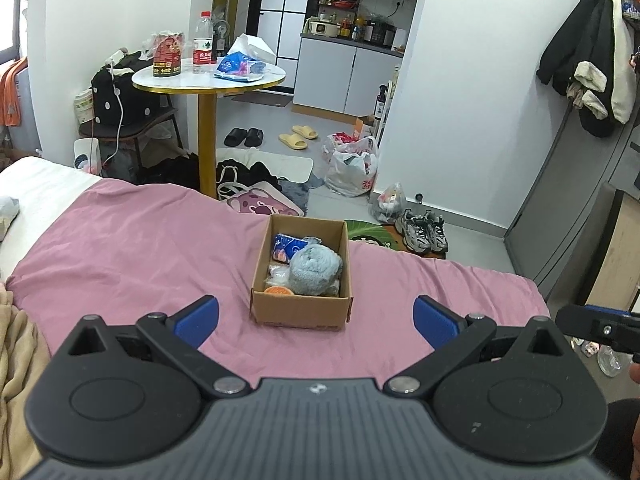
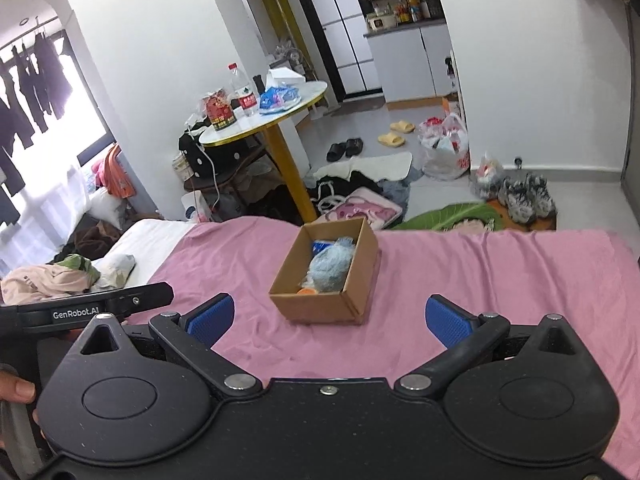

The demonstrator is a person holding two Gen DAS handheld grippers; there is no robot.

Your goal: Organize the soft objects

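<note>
Both my grippers spread wide, empty, over the pink bedspread (image 1: 140, 248).

My left gripper (image 1: 316, 322) and right gripper (image 2: 330, 320) touch nothing; ahead, one cardboard box (image 1: 298, 308) holds one blue fluffy ball (image 1: 314, 270).

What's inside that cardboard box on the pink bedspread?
The cardboard box holds a fluffy grey-blue bundle on top, a blue packet behind it, a clear wrapped item and something orange at the near wall. Whatever lies beneath the bundle is covered.
</note>
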